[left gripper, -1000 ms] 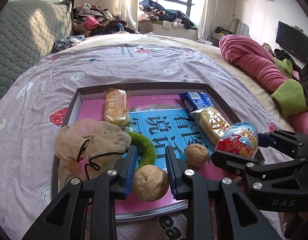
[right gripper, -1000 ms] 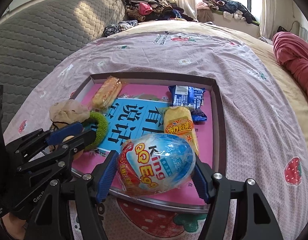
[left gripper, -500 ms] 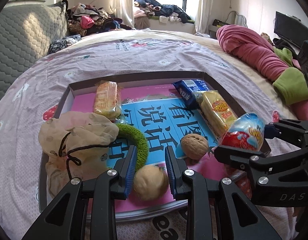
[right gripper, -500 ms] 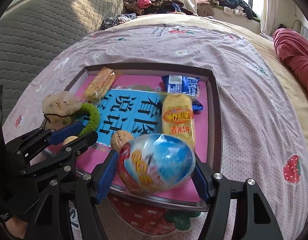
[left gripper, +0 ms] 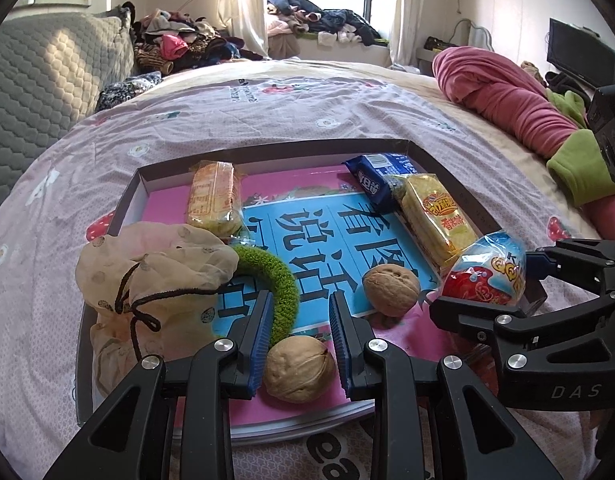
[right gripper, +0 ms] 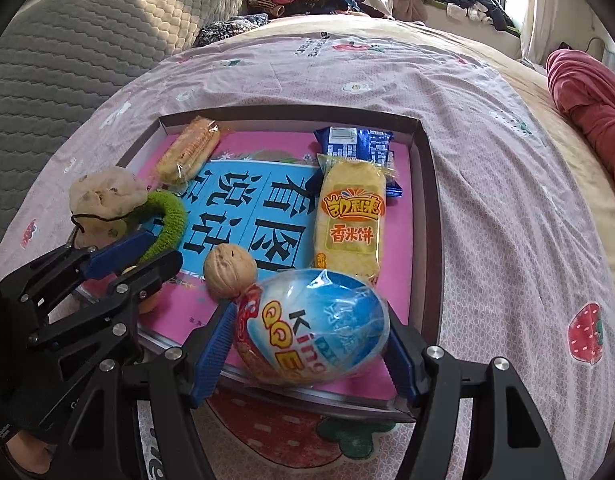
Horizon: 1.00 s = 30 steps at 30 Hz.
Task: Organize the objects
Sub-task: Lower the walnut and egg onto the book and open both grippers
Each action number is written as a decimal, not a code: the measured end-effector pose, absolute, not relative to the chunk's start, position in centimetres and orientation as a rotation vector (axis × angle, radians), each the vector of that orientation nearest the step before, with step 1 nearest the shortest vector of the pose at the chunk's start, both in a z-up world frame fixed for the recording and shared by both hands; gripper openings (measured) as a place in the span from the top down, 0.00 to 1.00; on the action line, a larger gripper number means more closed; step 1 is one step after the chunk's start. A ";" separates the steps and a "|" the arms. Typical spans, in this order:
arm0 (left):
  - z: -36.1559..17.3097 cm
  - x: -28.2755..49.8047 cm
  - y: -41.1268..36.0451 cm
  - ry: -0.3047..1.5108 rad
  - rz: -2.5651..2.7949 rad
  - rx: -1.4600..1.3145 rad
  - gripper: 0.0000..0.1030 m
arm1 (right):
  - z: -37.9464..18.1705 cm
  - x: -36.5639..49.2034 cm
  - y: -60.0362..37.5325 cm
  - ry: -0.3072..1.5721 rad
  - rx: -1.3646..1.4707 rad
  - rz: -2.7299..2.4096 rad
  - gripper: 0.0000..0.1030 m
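Note:
A shallow box lid (left gripper: pixel 291 148) with a pink and blue picture base lies on the bed. My left gripper (left gripper: pixel 299 316) is open; a walnut (left gripper: pixel 299 368) rests on the lid between its fingers, near their base. A second walnut (left gripper: pixel 391 290) lies to the right and also shows in the right wrist view (right gripper: pixel 229 270). My right gripper (right gripper: pixel 309 334) is shut on a wrapped toy egg (right gripper: pixel 313 326), held over the lid's near right corner; the egg also shows in the left wrist view (left gripper: pixel 485 270).
In the lid lie a beige drawstring pouch (left gripper: pixel 155 276), a green fuzzy ring (left gripper: pixel 279 284), a cracker pack (left gripper: pixel 215 198), a blue snack pack (left gripper: pixel 377 180) and a yellow rice-cake pack (left gripper: pixel 437 214). A pink blanket (left gripper: pixel 503 96) lies at the right, a grey headboard (left gripper: pixel 39 80) at the left.
My left gripper has opened and the walnut now rests on the lid. The right gripper has carried the egg forward over the lid's near right corner.

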<state>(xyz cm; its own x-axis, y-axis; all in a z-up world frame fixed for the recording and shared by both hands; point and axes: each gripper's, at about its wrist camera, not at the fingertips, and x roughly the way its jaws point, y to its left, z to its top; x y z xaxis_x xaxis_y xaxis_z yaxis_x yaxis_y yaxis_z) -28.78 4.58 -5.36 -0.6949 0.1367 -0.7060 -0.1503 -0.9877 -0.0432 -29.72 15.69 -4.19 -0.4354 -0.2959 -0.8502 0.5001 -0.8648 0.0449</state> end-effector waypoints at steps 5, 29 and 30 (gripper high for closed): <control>-5.4 -28.7 4.5 0.028 2.762 -1.148 0.71 | -4.3 -29.9 15.8 0.292 1.314 -2.298 0.33; -4.8 -28.5 4.2 -0.007 2.766 -1.151 0.34 | -2.9 -29.7 16.5 0.211 1.283 -2.327 0.24; -4.7 -28.4 4.2 -0.009 2.765 -1.148 0.32 | -2.8 -29.7 16.6 0.203 1.282 -2.325 0.24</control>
<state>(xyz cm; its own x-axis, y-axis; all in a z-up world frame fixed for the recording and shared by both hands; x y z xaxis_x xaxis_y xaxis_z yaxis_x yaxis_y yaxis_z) -28.41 4.22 -4.65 -0.6967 0.1384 -0.7039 -0.1336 -0.9891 -0.0623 -29.74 16.57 -2.79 -0.4503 -0.3330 -0.8284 0.4713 -0.8767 0.0962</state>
